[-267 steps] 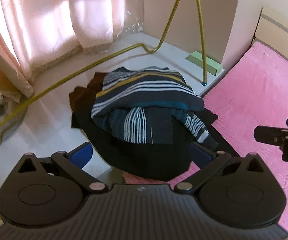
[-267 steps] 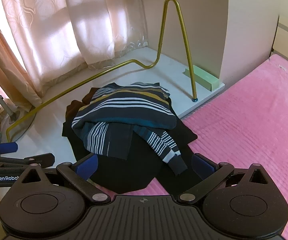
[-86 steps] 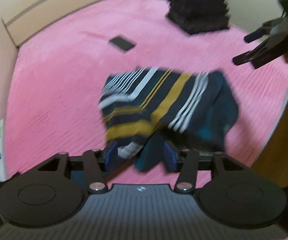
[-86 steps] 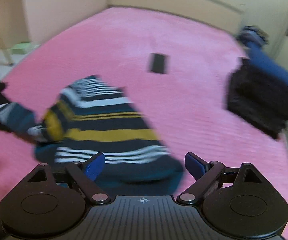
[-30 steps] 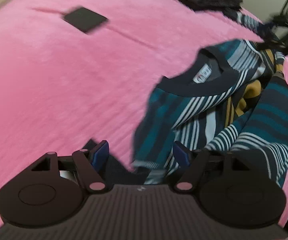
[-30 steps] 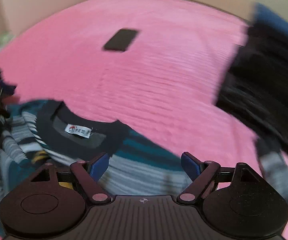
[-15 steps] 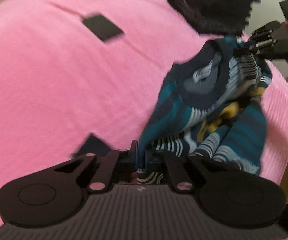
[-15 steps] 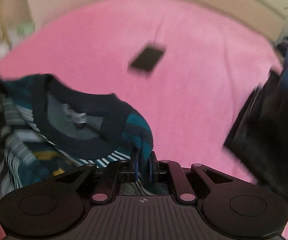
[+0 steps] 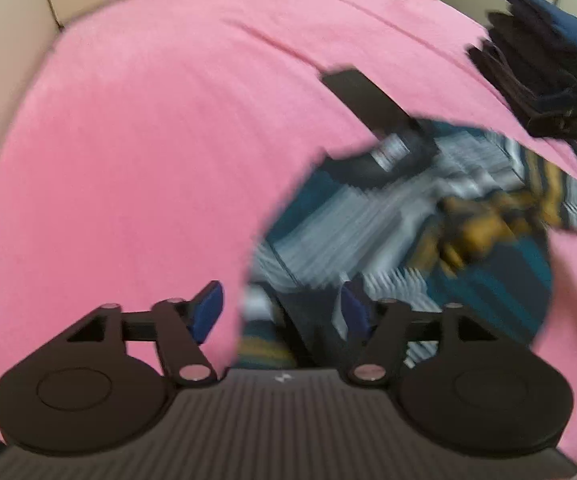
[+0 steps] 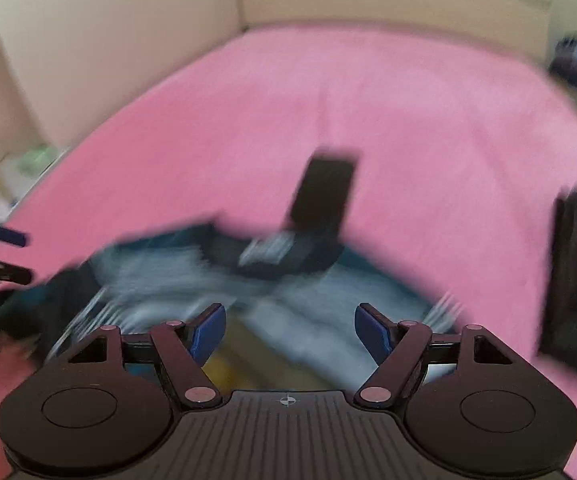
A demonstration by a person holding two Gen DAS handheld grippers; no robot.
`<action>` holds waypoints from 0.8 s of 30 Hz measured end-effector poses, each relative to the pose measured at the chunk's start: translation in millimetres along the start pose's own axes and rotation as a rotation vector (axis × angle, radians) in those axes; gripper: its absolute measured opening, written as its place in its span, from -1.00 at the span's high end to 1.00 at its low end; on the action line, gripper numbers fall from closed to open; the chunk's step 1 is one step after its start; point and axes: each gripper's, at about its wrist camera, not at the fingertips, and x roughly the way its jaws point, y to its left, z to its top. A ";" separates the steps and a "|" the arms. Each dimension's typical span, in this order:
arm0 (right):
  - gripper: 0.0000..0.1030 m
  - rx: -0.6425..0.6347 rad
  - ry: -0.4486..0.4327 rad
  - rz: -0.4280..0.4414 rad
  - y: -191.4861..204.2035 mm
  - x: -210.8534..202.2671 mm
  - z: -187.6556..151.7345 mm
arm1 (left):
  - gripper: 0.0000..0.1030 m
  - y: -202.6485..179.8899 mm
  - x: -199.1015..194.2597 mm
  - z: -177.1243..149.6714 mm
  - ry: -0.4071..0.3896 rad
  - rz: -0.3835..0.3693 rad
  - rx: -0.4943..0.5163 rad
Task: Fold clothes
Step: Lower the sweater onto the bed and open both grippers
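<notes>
Striped sweater [image 9: 416, 224] lies spread on the pink bed cover [image 9: 148, 140], collar and white neck label toward the far side; stripes teal, white, navy and mustard (heavy motion blur in both views, so finer folds cannot be made out). In the right wrist view the sweater [image 10: 216, 280] fills the near foreground below the claw.

Left gripper [image 9: 280, 310]: jaws have just been opening and stand wide apart; blue pads are clear of the cloth, the left one over bare cover, the right one over the sweater's near edge. Nothing clamped.

Right gripper [image 10: 290, 330]: jaws have just been opening too, now wide, with sweater fabric seen beneath the gap but not pinched.

Small flat black rectangle [image 10: 324, 192] rests on the cover just beyond the collar. Stack of folded dark clothes [image 9: 548, 80] sits at the far right of the bed. Beige headboard [image 10: 368, 0] runs along the far edge.
</notes>
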 end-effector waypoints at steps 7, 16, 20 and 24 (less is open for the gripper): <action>-0.45 -0.003 0.130 0.135 79.8 5.5 -69.3 | -0.26 -89.0 -0.4 -96.5 -0.045 0.015 0.593; -0.43 0.814 0.065 0.267 61.6 49.2 -115.1 | -0.26 -78.8 -3.6 -116.4 -0.082 0.007 0.629; 0.91 1.002 0.043 0.248 60.3 61.5 -119.9 | -0.26 -63.2 -23.7 -131.3 -0.071 0.010 0.562; 0.92 0.906 0.056 0.271 52.0 -7.2 -117.6 | -0.26 -50.1 -48.9 -152.2 -0.055 0.010 0.518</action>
